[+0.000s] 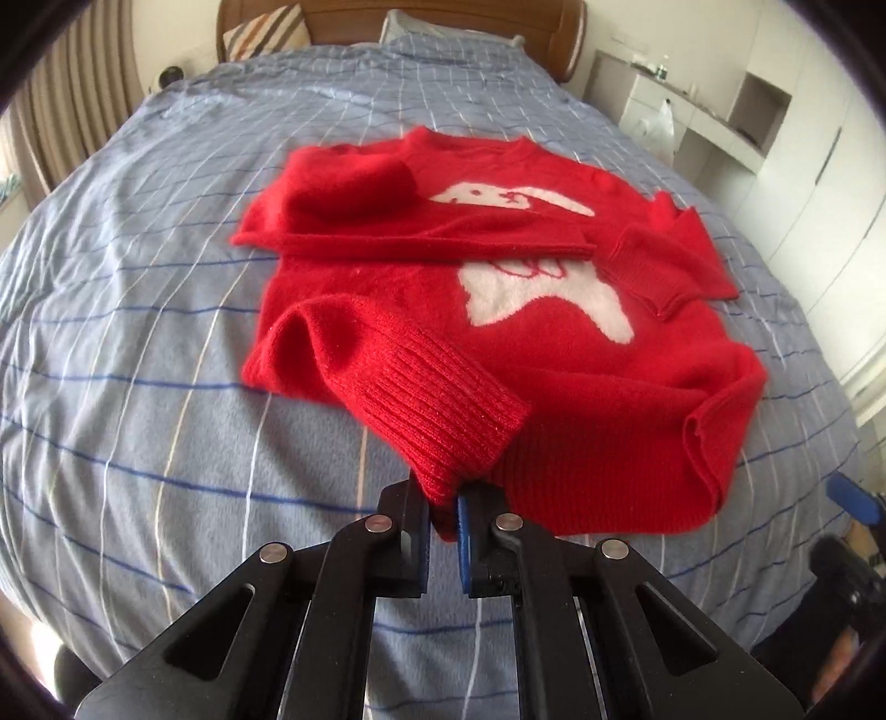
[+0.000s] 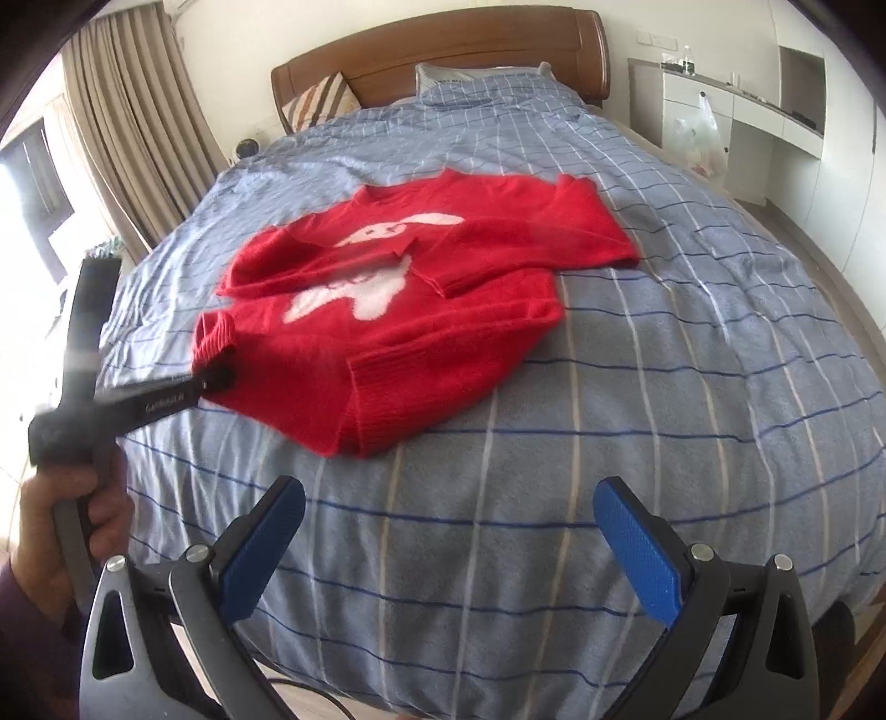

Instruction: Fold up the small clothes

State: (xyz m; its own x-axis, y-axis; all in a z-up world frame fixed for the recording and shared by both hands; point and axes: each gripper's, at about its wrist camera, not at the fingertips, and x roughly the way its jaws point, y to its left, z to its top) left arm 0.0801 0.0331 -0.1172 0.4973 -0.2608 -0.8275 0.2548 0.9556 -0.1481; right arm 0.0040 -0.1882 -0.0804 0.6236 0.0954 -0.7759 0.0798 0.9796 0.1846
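Note:
A small red sweater [image 1: 498, 310] with a white rabbit pattern lies on the bed, both sleeves folded across its chest. It also shows in the right wrist view [image 2: 398, 299]. My left gripper [image 1: 443, 512] is shut on the ribbed hem at the sweater's near left corner [image 1: 443, 410] and lifts it, curling it over. The right wrist view shows that gripper [image 2: 213, 382] at the sweater's left hem corner. My right gripper [image 2: 448, 526] is open and empty, above the bedspread just in front of the sweater's near hem [image 2: 376, 421].
The bed [image 1: 138, 332] has a blue checked spread, with pillows [image 2: 482, 75] and a wooden headboard [image 2: 443, 50] at the far end. Curtains [image 2: 127, 127] hang at the left. White cabinets [image 2: 747, 111] with a plastic bag stand at the right.

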